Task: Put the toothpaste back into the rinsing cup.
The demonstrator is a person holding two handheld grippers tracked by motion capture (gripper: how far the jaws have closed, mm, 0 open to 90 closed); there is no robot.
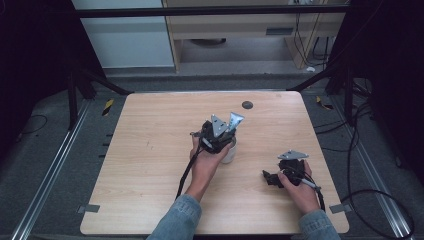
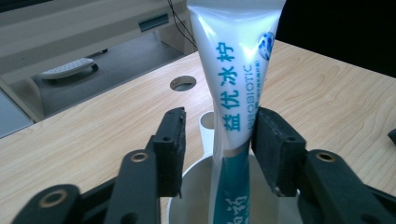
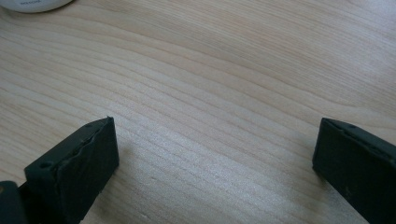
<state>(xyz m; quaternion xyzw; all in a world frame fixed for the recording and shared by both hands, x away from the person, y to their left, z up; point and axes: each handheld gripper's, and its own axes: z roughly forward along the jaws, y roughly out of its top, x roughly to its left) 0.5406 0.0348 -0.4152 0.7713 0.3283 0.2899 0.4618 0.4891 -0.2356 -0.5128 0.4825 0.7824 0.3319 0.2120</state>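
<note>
A white and teal toothpaste tube [image 2: 236, 70] stands upright in a white cup [image 2: 196, 186], its crimped end up [image 1: 235, 120]. My left gripper [image 2: 219, 126] is around the tube just above the cup's rim. Its jaws are open; the left pad [image 2: 170, 144] is clear of the tube and the right pad [image 2: 273, 149] is right beside it. In the high view the left gripper [image 1: 220, 137] sits over the cup [image 1: 230, 152] at mid-table. My right gripper [image 1: 271, 179] rests low at the right front, open wide, with bare wood between its jaws [image 3: 215, 154].
The wooden table [image 1: 150, 150] has a round cable hole [image 1: 247, 105] near its far edge, behind the cup. The cup's base [image 3: 35, 4] edges into the right gripper view. Black frame struts and cables [image 1: 370, 195] lie on the floor around the table.
</note>
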